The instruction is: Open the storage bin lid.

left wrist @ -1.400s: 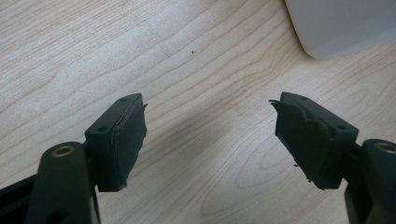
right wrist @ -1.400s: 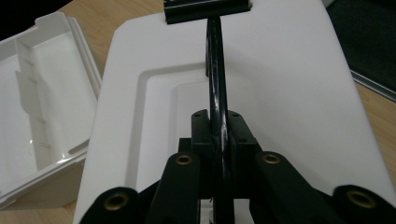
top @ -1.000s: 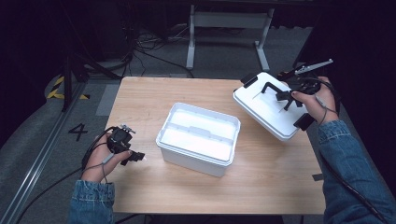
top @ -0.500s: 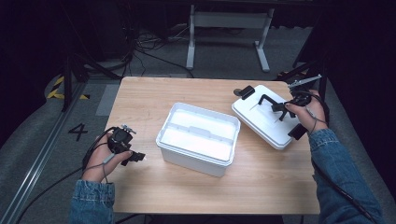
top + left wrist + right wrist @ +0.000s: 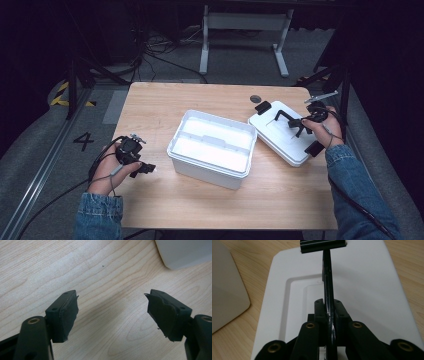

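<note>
- Nearest the person, the left gripper [image 5: 146, 168] rests low on the desk [image 5: 200, 210] at its front left, jaws spread wide with bare wood between them. It grasps nothing and looks idle; the storage box's corner sits just beyond it in the left gripper view.
- At mid-desk stands the white plastic storage box [image 5: 212, 150], open on top, with what seems a white inner tray inside. No lid covers it, so the opening step, if that is the aim, looks done.
- Farther right, the white lid [image 5: 270, 125] lies on the desk beside the box, apart from it, seemingly flat.
- The right gripper [image 5: 329, 315] is clenched on the lid's black carry handle [image 5: 327, 282], which stands up between its jaws.
- My judgement: what remains is letting go of the handle and drawing the hand clear. Whether anything is meant to go into the box, I cannot tell.
- Beyond the desk's far edge, a metal frame [image 5: 245, 30] stands on the grey floor.
</note>
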Demonstrator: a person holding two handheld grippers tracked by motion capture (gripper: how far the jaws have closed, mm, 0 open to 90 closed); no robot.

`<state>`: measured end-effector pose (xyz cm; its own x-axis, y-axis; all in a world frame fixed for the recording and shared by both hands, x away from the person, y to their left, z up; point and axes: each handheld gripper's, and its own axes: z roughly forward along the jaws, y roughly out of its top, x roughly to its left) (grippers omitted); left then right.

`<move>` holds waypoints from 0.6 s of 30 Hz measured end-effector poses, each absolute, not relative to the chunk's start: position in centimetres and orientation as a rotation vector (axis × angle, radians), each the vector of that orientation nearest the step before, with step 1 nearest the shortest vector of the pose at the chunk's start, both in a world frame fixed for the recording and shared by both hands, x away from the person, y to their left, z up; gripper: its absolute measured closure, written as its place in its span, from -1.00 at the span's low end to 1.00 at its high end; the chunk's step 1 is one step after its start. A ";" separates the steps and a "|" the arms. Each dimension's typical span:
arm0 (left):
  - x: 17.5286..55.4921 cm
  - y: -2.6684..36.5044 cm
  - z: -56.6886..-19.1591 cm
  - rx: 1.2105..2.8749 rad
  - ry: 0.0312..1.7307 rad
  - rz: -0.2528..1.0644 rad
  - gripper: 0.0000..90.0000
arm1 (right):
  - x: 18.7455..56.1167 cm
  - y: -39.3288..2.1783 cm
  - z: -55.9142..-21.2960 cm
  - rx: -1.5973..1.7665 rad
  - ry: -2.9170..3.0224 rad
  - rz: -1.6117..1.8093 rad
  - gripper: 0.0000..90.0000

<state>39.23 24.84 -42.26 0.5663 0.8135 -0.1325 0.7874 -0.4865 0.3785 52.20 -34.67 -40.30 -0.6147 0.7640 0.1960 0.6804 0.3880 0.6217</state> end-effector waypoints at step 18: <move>39.2 24.8 -42.3 2.413 1.293 0.087 -0.44 | 52.2 -35.0 -42.5 1.342 2.515 1.039 0.88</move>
